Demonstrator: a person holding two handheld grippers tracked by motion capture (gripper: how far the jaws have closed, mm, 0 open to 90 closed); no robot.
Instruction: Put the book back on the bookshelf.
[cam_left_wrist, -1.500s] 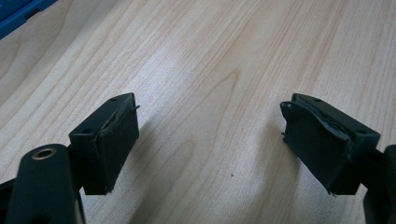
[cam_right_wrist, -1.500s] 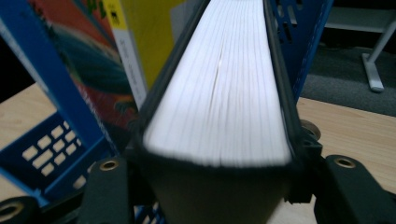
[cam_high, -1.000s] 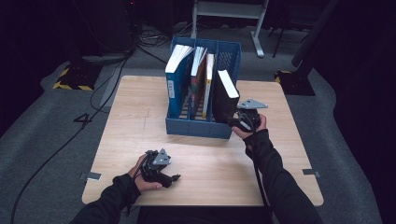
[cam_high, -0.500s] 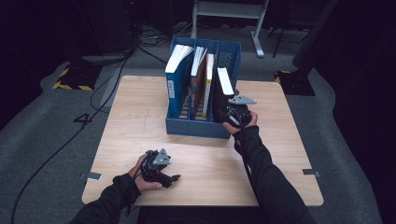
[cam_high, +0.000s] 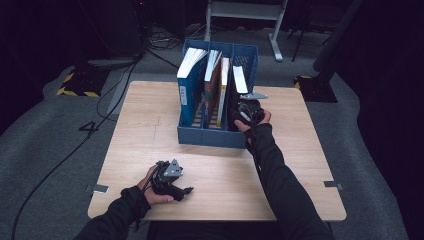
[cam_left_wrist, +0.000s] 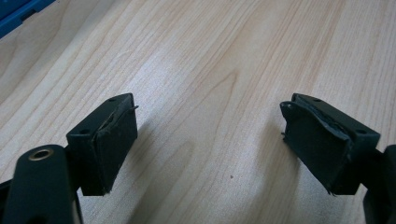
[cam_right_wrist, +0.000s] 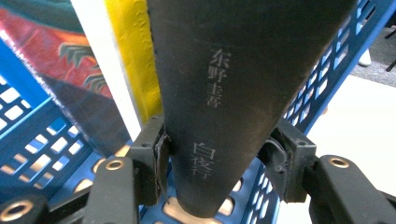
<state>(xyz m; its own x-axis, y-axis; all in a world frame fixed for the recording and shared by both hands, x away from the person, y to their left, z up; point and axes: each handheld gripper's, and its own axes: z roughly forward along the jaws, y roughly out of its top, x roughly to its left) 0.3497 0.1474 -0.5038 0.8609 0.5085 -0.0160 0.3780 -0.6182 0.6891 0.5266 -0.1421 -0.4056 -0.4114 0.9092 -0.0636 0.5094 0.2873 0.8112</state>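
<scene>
While the left hand-held gripper gapes, the right hand-held gripper clamps a seemingly matte black book.

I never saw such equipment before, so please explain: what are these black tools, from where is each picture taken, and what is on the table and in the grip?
A person holds a hand-held two-jaw tool in each hand; no robot arm is involved. The high view looks down on the light wooden table. On it stands a blue plastic file rack with several books. The other two pictures come from cameras riding on the tools. The left gripper is open, with bare wood between its jaws. The right gripper is closed on the spine of a black book with pale printed characters, standing in the rack's right compartment.
</scene>
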